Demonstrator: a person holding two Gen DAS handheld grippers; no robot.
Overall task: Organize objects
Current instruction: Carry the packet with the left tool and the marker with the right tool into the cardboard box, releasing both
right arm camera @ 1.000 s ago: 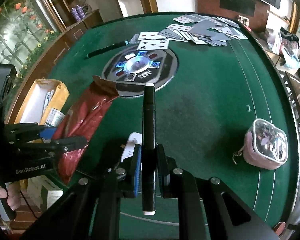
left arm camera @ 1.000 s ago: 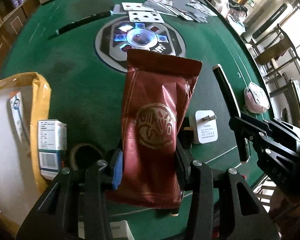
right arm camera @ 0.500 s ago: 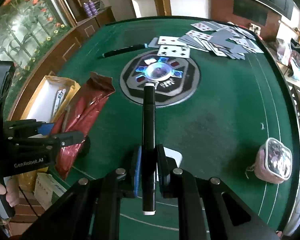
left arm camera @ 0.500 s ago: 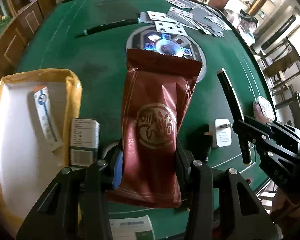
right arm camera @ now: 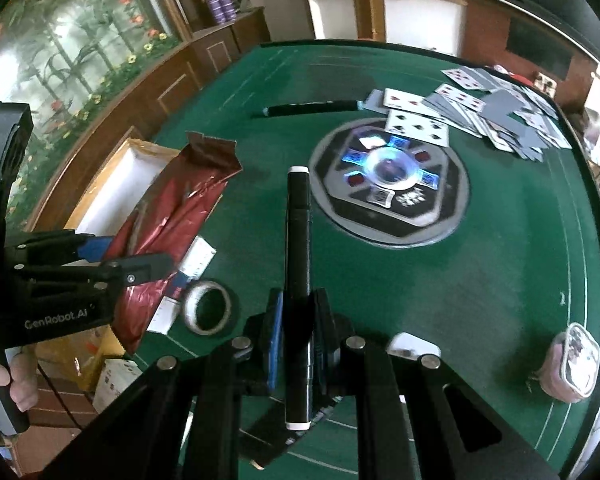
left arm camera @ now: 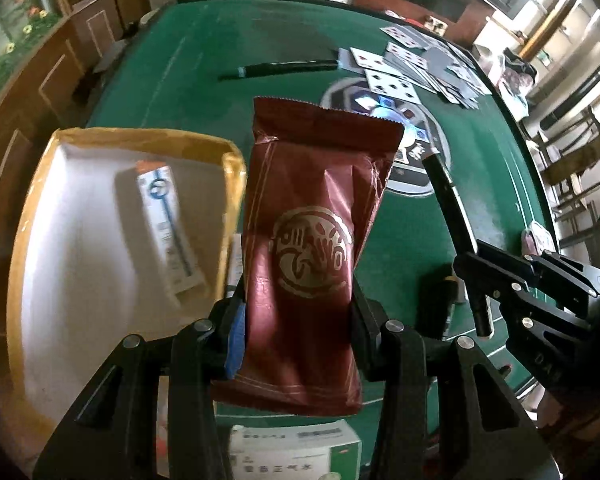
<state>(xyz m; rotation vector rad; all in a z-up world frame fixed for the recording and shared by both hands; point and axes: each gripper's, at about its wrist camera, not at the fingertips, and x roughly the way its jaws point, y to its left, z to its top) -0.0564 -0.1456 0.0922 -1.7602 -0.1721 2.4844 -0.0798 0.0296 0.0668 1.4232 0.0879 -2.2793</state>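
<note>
Red foil pouch (left arm camera: 312, 248) clamped across its lower half in the left gripper (left arm camera: 300, 316), held upright above the near edge of the green worktop (left arm camera: 204, 92), just beside the yellow-rimmed box (left arm camera: 32, 208). Crinkled, creased film: soft, light by the look of it, likely slippery and prone to buckle or slide if squeezed at one edge only; best taken broadside across the middle, as now, well clear of the serrated top seal. Black marker (right arm camera: 298, 280) pinched at mid-barrel in the right gripper (right arm camera: 298, 320), white caps at both ends, pointing out over the worktop. Stiff, smooth, round: liable to swivel unless gripped near its balance point. Toothpaste carton (left arm camera: 168, 232) already lying in the box. Tape roll (right arm camera: 207, 307) flat on the felt between the two grippers.
</note>
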